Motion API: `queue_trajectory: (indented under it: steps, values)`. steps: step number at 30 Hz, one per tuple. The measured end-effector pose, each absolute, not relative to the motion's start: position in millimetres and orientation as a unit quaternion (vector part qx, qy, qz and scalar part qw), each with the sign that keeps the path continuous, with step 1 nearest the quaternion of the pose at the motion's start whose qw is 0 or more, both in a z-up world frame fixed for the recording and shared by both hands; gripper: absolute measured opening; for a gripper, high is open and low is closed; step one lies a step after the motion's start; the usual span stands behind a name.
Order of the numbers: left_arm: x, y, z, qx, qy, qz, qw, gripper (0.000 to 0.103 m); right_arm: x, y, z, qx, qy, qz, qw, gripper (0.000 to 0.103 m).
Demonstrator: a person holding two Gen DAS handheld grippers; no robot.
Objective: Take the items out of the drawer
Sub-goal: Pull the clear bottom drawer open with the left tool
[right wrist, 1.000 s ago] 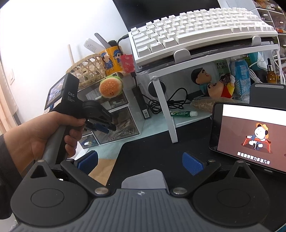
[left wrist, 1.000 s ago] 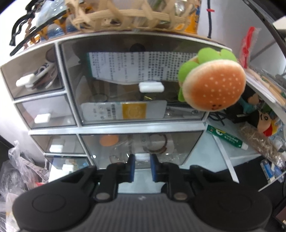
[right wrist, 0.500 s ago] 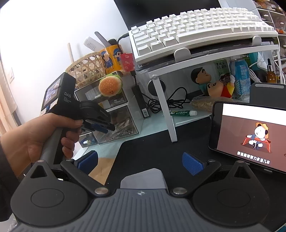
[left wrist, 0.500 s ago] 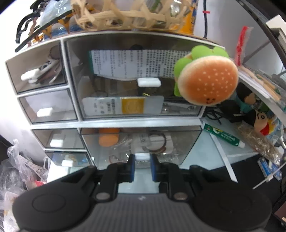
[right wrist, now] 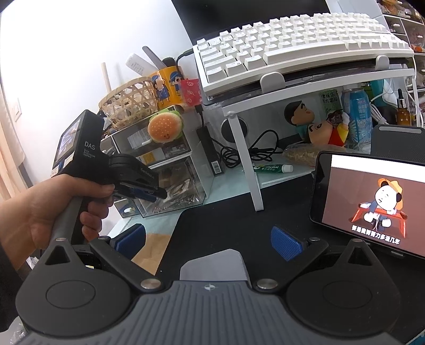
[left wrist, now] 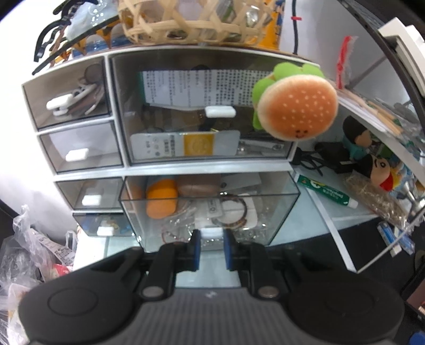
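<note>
Clear plastic forms the drawer point(left wrist: 209, 212), which is drawn out of the organizer point(left wrist: 159, 164) near the tabletop's left edge. Its white handle point(left wrist: 211, 233) is pinched by the left gripper point(left wrist: 211, 250). The right gripper point(right wrist: 208, 240) is held spread wide above the black mat point(right wrist: 239, 212).

Burger plush point(left wrist: 296, 106) hangs beside toothpaste point(left wrist: 326, 191); white keyboard point(right wrist: 297, 45) above phone point(right wrist: 372, 201).

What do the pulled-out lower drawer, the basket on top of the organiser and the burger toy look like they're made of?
Lower drawer: clear, glossy hard plastic, probably acrylic; its contents show through the walls, and its white handle sits gripped in the left gripper. Basket: woven pale strips, likely bamboo or rattan, with open gaps. Burger toy: soft plush fabric with a matte, fuzzy surface and stitched dots.
</note>
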State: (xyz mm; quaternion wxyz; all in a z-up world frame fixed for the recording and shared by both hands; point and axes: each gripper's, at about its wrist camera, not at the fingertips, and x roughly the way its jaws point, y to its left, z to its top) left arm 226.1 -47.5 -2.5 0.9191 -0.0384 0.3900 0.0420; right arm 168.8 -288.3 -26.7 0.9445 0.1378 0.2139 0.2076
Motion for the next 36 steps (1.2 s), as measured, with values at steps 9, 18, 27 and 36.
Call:
queue_trajectory:
  steps: [9,18,27,36]
  values:
    - [211.2,-48.1,3.8,-0.037,0.390,0.038,0.919,0.018,167.5,-287.2,-26.4,0.135,0.214,0.208,0.945,0.103]
    - [213.3,-51.4,-3.6,-0.036,0.389,0.034,0.920,0.018,166.2,-286.2,-26.1,0.132,0.213,0.209,0.945,0.103]
    - [214.9,-51.8,-1.1,-0.035,0.391,0.034,0.919,0.018,163.3,-286.1,-24.5,0.130,0.211,0.209,0.946,0.103]
    - [212.8,-54.1,0.1,-0.033,0.392,0.032,0.919,0.018,159.1,-285.9,-24.4,0.125,0.210,0.211,0.947,0.103]
